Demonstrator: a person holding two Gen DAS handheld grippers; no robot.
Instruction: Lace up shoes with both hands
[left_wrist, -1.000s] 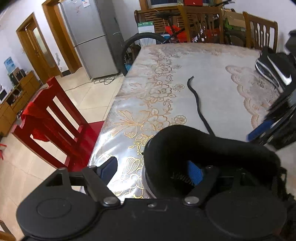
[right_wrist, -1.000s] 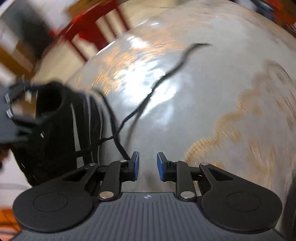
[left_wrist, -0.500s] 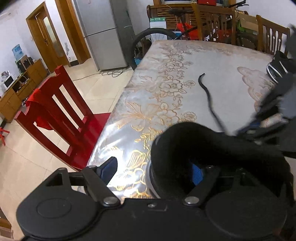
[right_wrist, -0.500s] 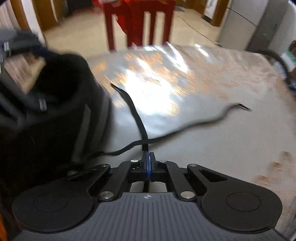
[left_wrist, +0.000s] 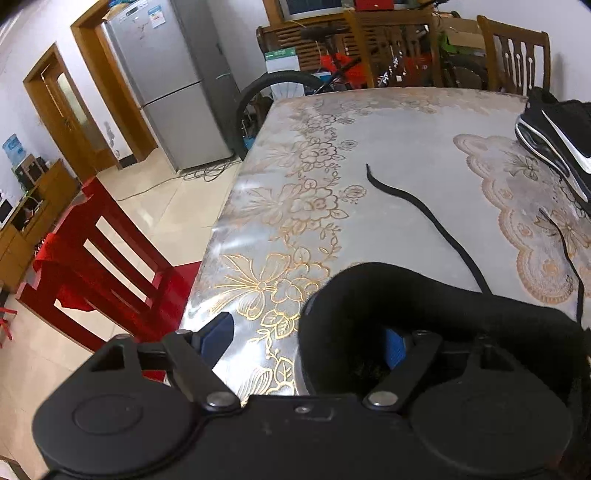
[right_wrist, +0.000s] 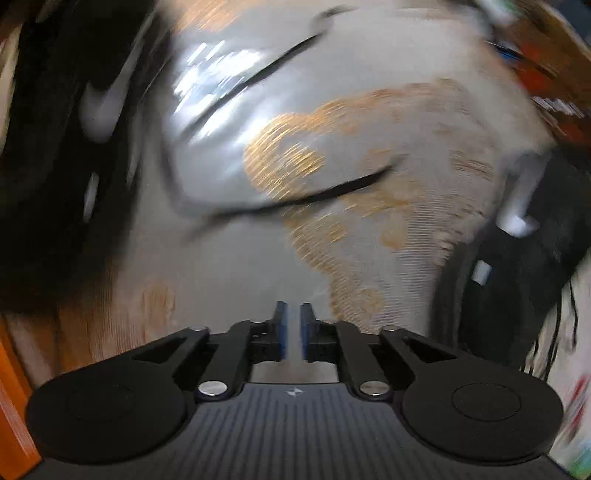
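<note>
In the left wrist view my left gripper (left_wrist: 306, 338) is wide open astride the heel collar of a black shoe (left_wrist: 424, 299): the right fingertip (left_wrist: 393, 347) is inside the opening, the left one outside. A black lace (left_wrist: 424, 214) trails from the shoe across the table. A second black shoe with white stripes (left_wrist: 557, 136) lies at the far right. In the blurred right wrist view my right gripper (right_wrist: 293, 326) is slightly open and empty above the table, the shoe (right_wrist: 62, 147) to its left, the lace (right_wrist: 314, 195) lying ahead and the second shoe (right_wrist: 517, 266) at the right.
The table (left_wrist: 406, 129) has a glossy floral cover. A red chair (left_wrist: 99, 258) stands at its left edge. Wooden chairs (left_wrist: 517, 55) and a bicycle (left_wrist: 295, 85) stand beyond the far edge. A fridge (left_wrist: 173, 81) stands at the back left.
My right gripper was shut on the lace half a second ago; it has let go, opened slightly and swung right. The left gripper stays astride the shoe's heel.
</note>
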